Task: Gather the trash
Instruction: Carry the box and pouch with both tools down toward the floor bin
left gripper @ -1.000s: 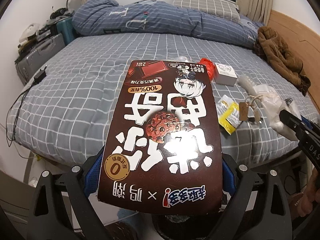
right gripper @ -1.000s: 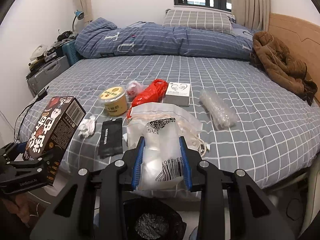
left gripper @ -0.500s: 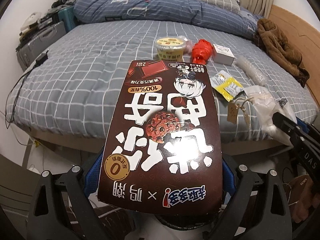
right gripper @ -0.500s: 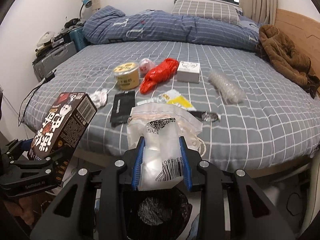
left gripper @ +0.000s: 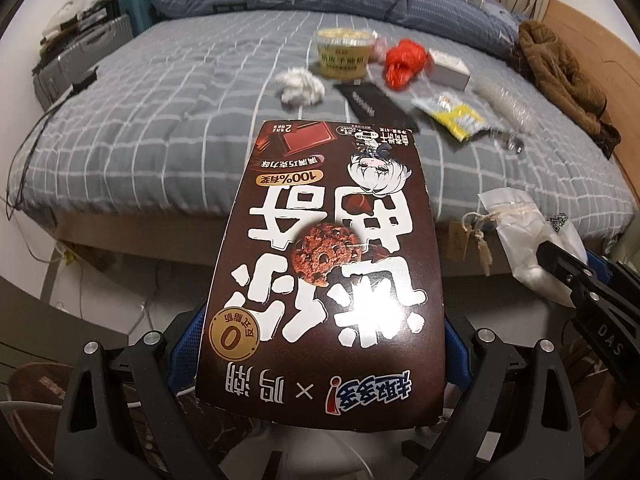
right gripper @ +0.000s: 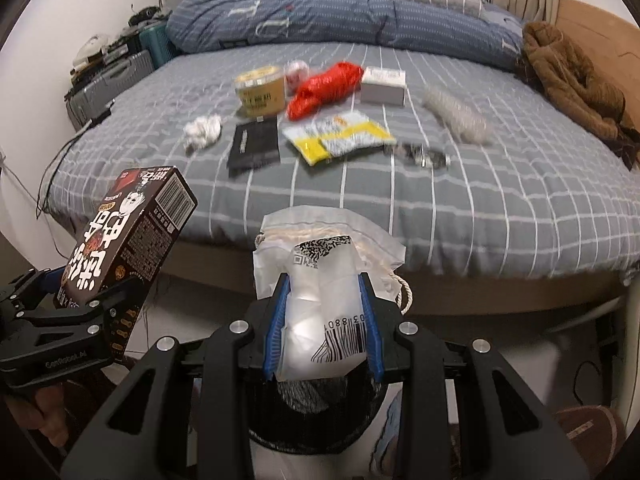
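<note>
My left gripper (left gripper: 320, 360) is shut on a brown cookie box (left gripper: 324, 272), held off the bed's front edge; the box also shows in the right wrist view (right gripper: 124, 240). My right gripper (right gripper: 324, 332) is shut on a clear plastic bag (right gripper: 324, 292) with a barcode, held above a black mesh bin (right gripper: 316, 412). On the grey checked bed (right gripper: 480, 208) lie a yellow cup (right gripper: 260, 90), a red bag (right gripper: 324, 88), a white tissue (right gripper: 202, 130), a black pouch (right gripper: 254, 146), a yellow wrapper (right gripper: 340, 136), a white box (right gripper: 382, 85) and bubble wrap (right gripper: 456, 114).
A blue duvet (right gripper: 320, 16) and pillow lie at the bed's head. A brown coat (right gripper: 572, 76) sits at the right by the wooden headboard. Suitcases (right gripper: 112, 76) stand left of the bed, with a black cable (right gripper: 68, 148) over its edge.
Both grippers have pulled back from the bed and lowered, still holding the box and the bag. More of the floor and the bin shows below.
</note>
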`<state>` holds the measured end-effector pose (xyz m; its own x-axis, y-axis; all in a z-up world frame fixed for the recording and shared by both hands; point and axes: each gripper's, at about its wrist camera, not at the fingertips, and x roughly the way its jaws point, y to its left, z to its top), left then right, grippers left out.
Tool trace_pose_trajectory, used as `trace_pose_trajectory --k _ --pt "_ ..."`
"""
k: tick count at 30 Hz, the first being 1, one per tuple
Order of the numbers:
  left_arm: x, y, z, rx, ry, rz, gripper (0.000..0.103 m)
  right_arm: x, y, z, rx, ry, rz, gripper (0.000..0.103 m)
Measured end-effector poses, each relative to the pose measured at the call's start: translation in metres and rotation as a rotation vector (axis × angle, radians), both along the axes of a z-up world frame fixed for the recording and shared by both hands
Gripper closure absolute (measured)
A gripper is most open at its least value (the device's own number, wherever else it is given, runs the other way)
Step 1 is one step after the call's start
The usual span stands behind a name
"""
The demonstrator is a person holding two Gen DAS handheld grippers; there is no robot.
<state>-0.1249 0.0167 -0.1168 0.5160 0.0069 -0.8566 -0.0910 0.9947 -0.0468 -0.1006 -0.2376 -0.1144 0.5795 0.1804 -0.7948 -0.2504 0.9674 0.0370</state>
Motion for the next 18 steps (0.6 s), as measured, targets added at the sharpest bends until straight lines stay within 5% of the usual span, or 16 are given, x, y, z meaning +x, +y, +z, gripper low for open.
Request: trace_pose_trajectory --k 18 --pt "0.023 -0.006 -0.095 0.01 0.198 -0.063 0.012 0.03 0.003 -0.101 -0.032 0.234 0.035 0.071"
